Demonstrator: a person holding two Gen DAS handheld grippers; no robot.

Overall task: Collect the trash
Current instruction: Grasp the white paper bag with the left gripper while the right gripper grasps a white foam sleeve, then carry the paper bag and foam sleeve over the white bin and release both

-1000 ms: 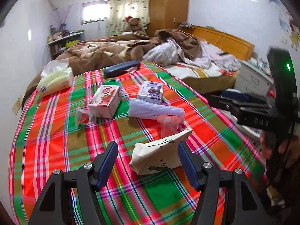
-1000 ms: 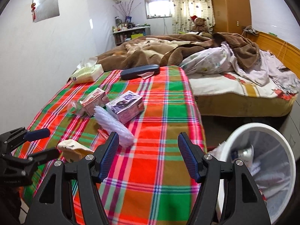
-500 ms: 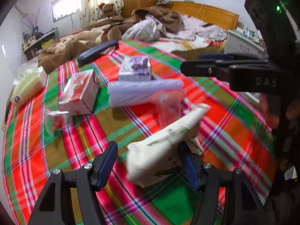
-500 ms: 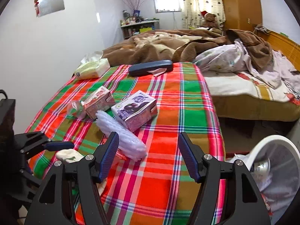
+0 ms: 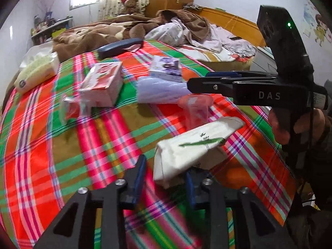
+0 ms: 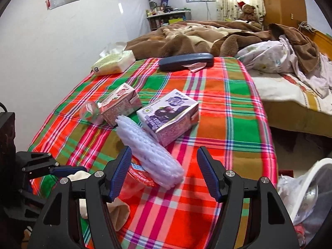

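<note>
Right now my left gripper (image 5: pixel 165 176) is pinched onto the near end of the white wrapper (image 5: pixel 193 147), a flattened paper-looking pouch with a green leaf print, lying on the plaid cloth (image 5: pixel 51 145) at the near edge of the bed. The fingers (image 5: pixel 139 172) are nearly together, with the wrapper's crumpled corner between them; the rest of it sticks out ahead and to the right, its far end lifted a little off the cloth. I judge it light, limp and easily creased, so a corner pinch should carry it, though it may droop or tear if I jerk it. Taking more of the fold between the pads would be safer.

My right gripper (image 6: pixel 164 172) hangs with its fingers wide apart and nothing held. Between and just ahead of them lies the foam sleeve (image 6: pixel 149 153), a lavender netted tube resting against the purple carton (image 6: pixel 170 116). I expect the sleeve to be very light and springy, so I should take it across its middle and squeeze well in. Under its near end sits a red-rimmed clear cup (image 6: pixel 134 176), thin and likely to buckle; its rim looks the best hold. Further back are a red carton (image 6: pixel 120 103) and a small clear pot (image 6: pixel 89 112), touching each other.

The bin (image 6: pixel 307 188), lined and already holding some trash, stands on the floor at the right.
</note>
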